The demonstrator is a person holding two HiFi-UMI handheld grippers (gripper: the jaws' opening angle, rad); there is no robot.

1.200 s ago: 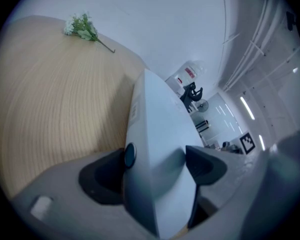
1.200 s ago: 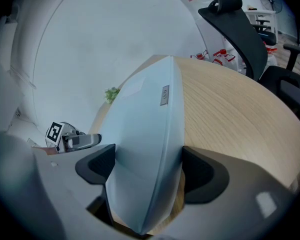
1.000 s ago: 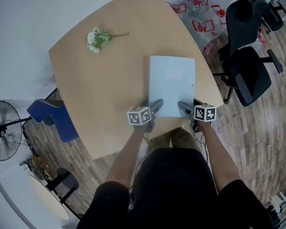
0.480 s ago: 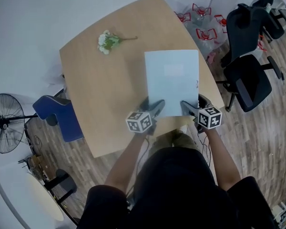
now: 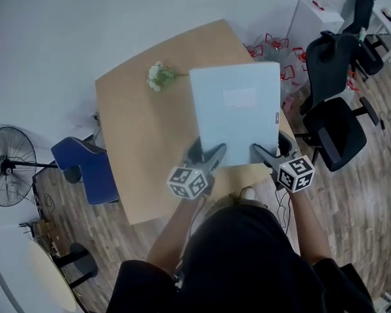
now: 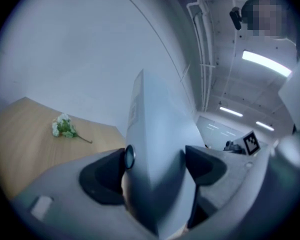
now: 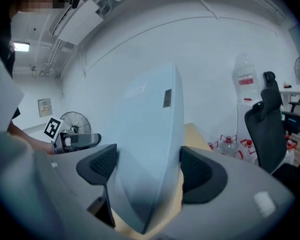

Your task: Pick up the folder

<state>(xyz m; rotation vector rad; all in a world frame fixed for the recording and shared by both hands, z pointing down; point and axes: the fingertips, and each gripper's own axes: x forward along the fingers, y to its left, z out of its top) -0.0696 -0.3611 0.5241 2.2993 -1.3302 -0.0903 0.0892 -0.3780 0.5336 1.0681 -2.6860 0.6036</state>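
The pale blue folder [image 5: 235,113] is held up off the wooden table [image 5: 140,142], its cover tilted toward the head camera. My left gripper [image 5: 212,155] is shut on the folder's near left corner, and my right gripper [image 5: 260,154] is shut on its near right corner. In the left gripper view the folder [image 6: 157,149] stands edge-on between the jaws. In the right gripper view the folder [image 7: 147,139] fills the gap between the dark pads, with a small label near its top edge.
A small bunch of white flowers [image 5: 159,76] lies at the table's far side. Black office chairs [image 5: 335,119] and water bottles [image 5: 279,47] stand to the right. A blue chair [image 5: 88,165] and a fan [image 5: 8,175] are on the left.
Both grippers have lifted the folder from flat on the table into the air and tipped it up. The view has shifted, so the table looks farther away.
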